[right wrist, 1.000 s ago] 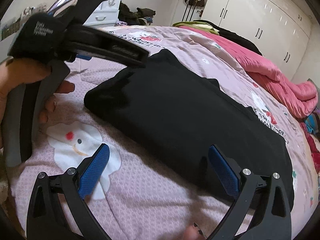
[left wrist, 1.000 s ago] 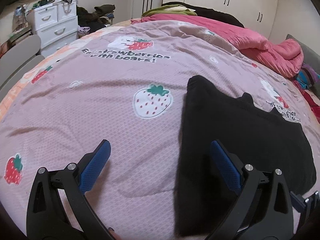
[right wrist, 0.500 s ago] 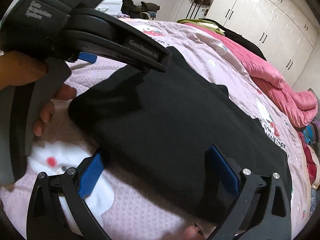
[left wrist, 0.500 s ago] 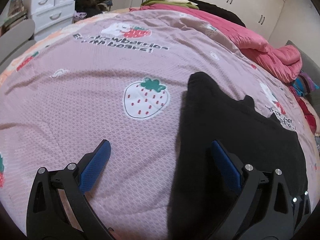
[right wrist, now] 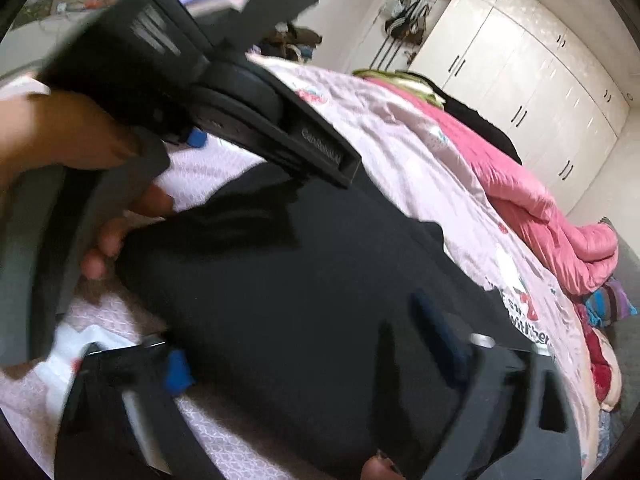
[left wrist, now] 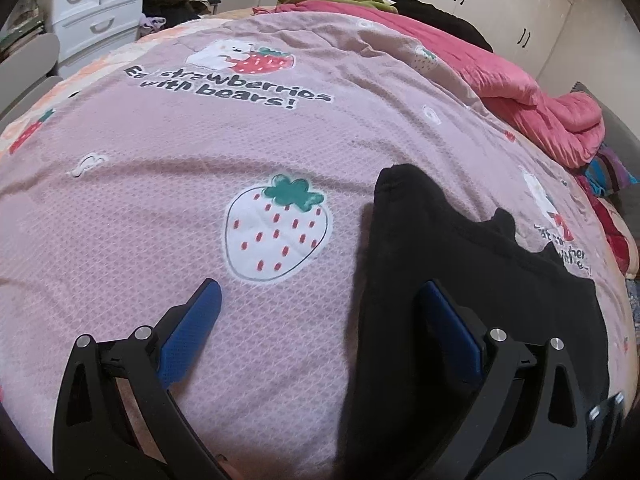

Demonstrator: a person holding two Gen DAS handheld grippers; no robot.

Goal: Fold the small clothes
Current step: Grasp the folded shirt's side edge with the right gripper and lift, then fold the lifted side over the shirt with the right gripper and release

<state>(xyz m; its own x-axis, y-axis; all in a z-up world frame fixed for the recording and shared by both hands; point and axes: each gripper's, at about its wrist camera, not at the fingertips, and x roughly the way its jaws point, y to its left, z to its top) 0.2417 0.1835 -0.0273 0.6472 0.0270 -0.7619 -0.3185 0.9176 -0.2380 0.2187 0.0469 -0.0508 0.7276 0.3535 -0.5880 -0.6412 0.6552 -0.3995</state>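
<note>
Now the pink bedsheet (left wrist: 168, 168) with strawberry prints covers the whole bed, and a pink quilt (left wrist: 532, 104) lies at its far right. On the sheet, at the right, the black garment (left wrist: 472, 280) lies flat. The left gripper (left wrist: 320, 312) is spread wide, its right finger over the garment's left edge. The right gripper (right wrist: 304, 344) is also spread, low over the garment; its picture is blurred.

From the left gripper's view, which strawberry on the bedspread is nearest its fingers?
The big pale strawberry with a green leafy top, printed alone just ahead of the left gripper. The red ones lie farther off, beside the bear and at the left edge.
</note>
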